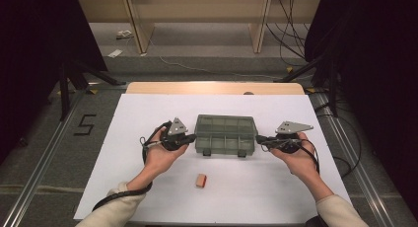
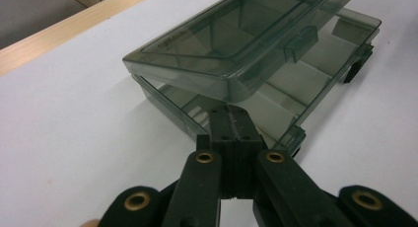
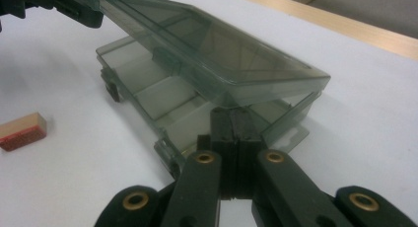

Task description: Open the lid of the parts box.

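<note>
Both the left gripper (image 1: 191, 137) and the right gripper (image 1: 260, 138), jaws pressed together, are wedging under the lid of the smoky translucent plastic compartment box (image 1: 226, 133) at mid-table, from nine and three o'clock; uneven lifting could let the lid slip and snap down.

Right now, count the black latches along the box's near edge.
2: left latch and right latch, both on the near front edge of the organizer box. Others may be hidden.
</note>
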The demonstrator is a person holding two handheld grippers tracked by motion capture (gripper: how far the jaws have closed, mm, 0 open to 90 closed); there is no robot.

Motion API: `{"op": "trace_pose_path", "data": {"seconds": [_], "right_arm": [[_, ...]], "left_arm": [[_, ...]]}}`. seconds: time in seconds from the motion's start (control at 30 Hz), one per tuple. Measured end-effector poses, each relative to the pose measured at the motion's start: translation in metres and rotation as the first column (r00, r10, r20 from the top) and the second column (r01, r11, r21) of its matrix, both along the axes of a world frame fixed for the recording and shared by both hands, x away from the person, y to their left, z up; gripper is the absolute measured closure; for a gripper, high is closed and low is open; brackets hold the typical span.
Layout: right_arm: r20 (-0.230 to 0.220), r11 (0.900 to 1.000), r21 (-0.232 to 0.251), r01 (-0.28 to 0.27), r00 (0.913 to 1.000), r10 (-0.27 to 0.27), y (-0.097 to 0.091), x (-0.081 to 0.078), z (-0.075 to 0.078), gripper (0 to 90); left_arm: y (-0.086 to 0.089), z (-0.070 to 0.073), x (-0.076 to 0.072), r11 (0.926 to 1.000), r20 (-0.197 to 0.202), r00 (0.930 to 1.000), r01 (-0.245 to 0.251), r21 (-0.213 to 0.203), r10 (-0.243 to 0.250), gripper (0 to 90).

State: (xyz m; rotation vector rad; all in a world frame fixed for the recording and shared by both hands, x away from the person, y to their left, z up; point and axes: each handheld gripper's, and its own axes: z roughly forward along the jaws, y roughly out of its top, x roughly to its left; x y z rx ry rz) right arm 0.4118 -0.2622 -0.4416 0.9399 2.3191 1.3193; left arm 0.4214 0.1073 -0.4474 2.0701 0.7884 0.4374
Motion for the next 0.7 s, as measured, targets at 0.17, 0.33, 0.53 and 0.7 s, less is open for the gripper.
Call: {"op": "trace_pose_path", "data": {"seconds": [0.17,0.33,0.53,0.7], "right_arm": [[0.011,1.0000,0.007,0.005,0.9999,-0.005,0.002,0.002,0.004,90.0],[0.023,0.9999,0.012,0.012,0.9997,-0.013,0.003,0.004,0.007,90.0],[0.034,0.9997,0.017,0.019,0.9992,-0.020,0.004,0.007,0.011,90.0],[0.052,0.9994,0.000,0.033,0.9981,-0.033,0.005,0.008,0.013,88.5]], "left_arm": [[-0.003,0.005,0.003,0.9999,0.017,0.9998,-0.006,-0.016,0.007,89.8],[-0.005,0.008,0.005,0.9995,0.028,0.9995,-0.015,-0.026,0.016,89.8],[-0.007,0.011,0.008,0.9992,0.039,0.9990,-0.020,-0.034,0.022,89.8],[-0.008,0.015,0.011,0.9986,0.052,0.9980,-0.032,-0.042,0.034,89.7]]}}
